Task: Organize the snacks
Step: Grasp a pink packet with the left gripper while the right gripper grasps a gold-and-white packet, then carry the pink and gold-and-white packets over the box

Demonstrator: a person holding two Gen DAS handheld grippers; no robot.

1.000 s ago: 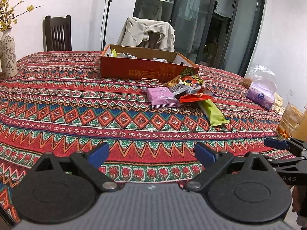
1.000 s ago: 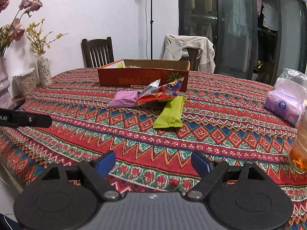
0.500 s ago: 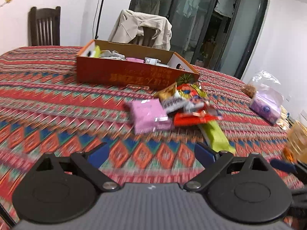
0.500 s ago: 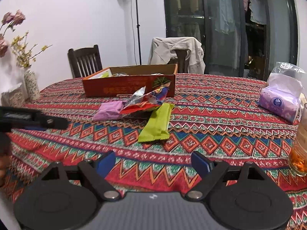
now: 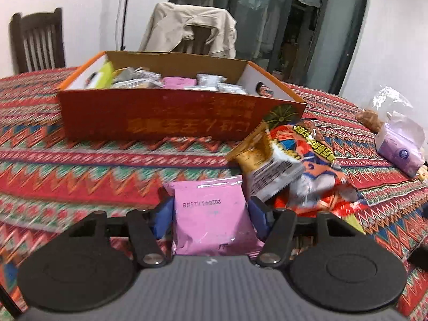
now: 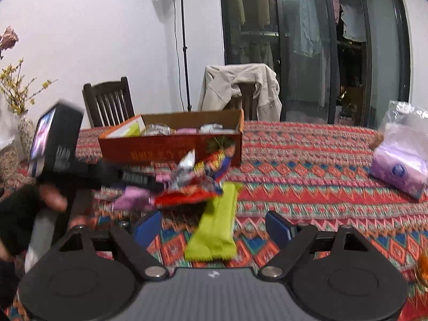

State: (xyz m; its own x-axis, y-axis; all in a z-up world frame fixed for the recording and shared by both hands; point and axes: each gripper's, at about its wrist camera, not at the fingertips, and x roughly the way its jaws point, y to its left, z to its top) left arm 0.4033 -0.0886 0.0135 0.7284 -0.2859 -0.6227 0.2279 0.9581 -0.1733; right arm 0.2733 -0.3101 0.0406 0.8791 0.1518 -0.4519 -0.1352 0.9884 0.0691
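A pink snack packet (image 5: 211, 218) lies between the blue pads of my left gripper (image 5: 210, 215), which closes around its sides. Beyond it stands the orange cardboard box (image 5: 160, 117) holding several packets. A pile of snacks (image 5: 294, 165) lies right of the pink packet. In the right wrist view my right gripper (image 6: 212, 230) is open and empty, with a green bar packet (image 6: 215, 230) on the cloth between its pads. The box (image 6: 171, 147), the snack pile (image 6: 198, 179), the pink packet (image 6: 133, 196) and the left gripper body (image 6: 80, 165) show there too.
The table carries a red patterned cloth (image 5: 80, 165). A purple tissue pack in a plastic bag (image 6: 401, 171) lies at the right. A glass of amber drink (image 6: 422, 264) stands at the right edge. A vase (image 6: 25, 131) stands far left. Chairs (image 6: 109, 104) stand behind the table.
My left gripper moved forward to the pink packet and its pads narrowed around it. My right gripper moved forward over the green bar and stayed open.
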